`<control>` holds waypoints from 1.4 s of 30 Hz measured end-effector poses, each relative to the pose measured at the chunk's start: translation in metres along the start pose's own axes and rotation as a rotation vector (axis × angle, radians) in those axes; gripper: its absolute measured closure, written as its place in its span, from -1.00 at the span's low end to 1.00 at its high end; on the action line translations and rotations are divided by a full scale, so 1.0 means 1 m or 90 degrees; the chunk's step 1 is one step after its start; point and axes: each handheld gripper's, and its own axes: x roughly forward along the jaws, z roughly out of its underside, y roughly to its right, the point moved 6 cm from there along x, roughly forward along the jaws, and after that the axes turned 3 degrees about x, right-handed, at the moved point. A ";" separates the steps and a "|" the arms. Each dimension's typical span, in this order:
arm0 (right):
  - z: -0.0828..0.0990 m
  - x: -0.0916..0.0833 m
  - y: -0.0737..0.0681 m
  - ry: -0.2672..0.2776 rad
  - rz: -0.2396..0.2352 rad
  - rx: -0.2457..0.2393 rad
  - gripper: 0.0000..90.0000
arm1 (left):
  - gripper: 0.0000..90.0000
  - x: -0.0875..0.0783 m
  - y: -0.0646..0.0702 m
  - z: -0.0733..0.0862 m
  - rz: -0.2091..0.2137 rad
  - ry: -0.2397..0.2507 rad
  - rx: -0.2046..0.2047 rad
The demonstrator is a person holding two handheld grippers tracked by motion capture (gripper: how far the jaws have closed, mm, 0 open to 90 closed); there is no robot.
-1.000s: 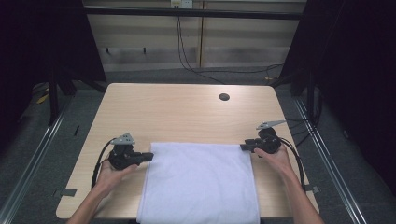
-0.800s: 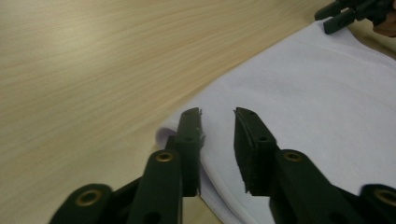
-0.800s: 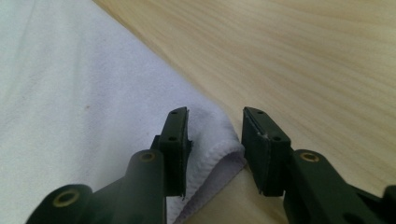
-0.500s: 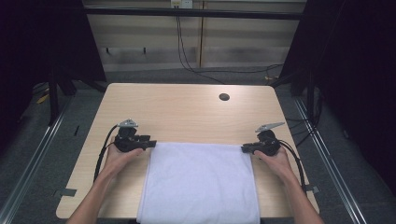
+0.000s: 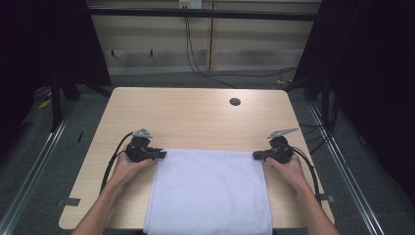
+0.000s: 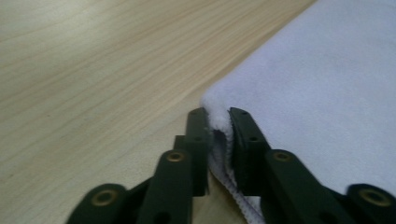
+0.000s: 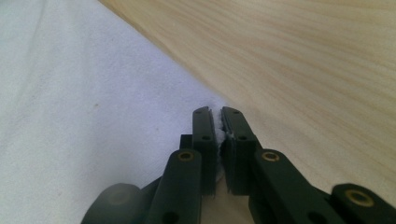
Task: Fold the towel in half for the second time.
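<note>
White towel (image 5: 210, 191) pinned at both far corners, its long axis running from that edge back toward me and over the table's near edge.

My left tool (image 5: 157, 155) is clamped on the far-left corner and my right tool (image 5: 257, 156) on the far-right, the towel between them, each equally near; bare table (image 5: 195, 117) lies beyond for any forward pull, I judge.

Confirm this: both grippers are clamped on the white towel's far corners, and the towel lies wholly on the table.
Not wholly. Both the left gripper and right gripper are clamped on the white towel at its far corners, but the high view shows its near edge hanging over the table front.
</note>
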 end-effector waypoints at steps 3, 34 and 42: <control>-0.001 0.000 0.001 0.002 0.000 0.005 0.90 | 0.87 -0.001 0.000 -0.001 0.002 -0.003 -0.004; -0.090 -0.045 0.001 0.144 0.018 -0.011 0.93 | 0.89 -0.062 -0.014 -0.062 -0.064 0.149 -0.009; -0.105 -0.061 0.008 0.156 0.024 -0.017 0.93 | 0.89 -0.069 -0.012 -0.081 -0.047 0.182 -0.006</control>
